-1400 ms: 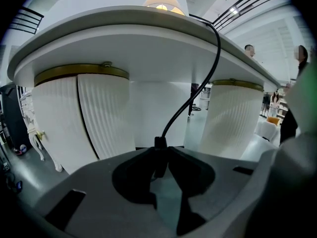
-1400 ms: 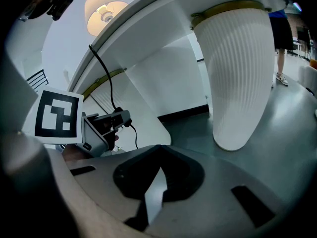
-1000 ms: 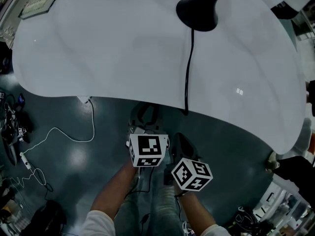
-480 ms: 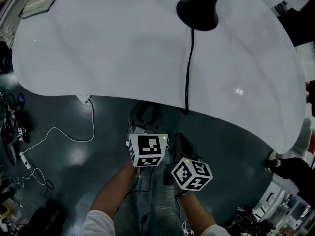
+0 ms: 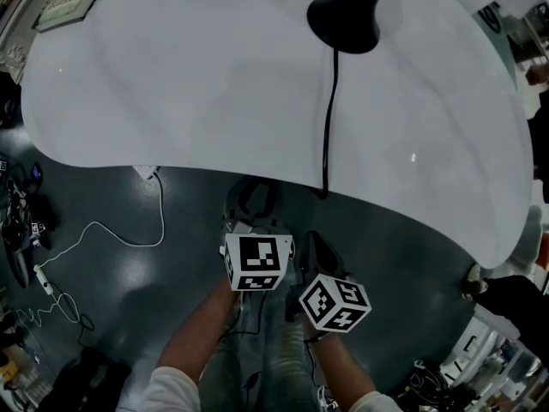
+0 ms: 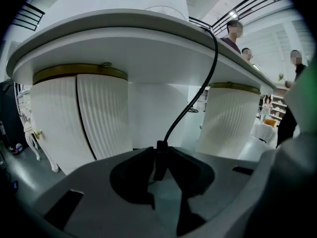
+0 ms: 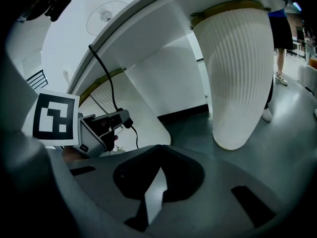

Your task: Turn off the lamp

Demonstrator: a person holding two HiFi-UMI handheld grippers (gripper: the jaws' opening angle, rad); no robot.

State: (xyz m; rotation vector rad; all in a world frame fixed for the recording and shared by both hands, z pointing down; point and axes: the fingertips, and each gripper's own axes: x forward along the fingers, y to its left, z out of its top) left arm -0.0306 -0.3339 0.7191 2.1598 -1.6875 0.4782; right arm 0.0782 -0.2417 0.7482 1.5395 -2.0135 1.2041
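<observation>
Tilted down beside the table (image 5: pixel 214 93), my left gripper (image 6: pixel 159 158) pinches the cord (image 6: pixel 197 97); my right gripper (image 7: pixel 159 170) has its jaws together, empty.

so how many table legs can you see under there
2: one leg at left, another leg at right in the left gripper view. More may be hidden behind them.

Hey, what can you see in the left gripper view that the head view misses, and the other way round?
Only the left gripper view: the left gripper shut on the inline switch, ribbed pedestals, people behind. Only the head view: the lamp base and the white floor cable. Both: the black cord hanging over the edge of the white table.
</observation>
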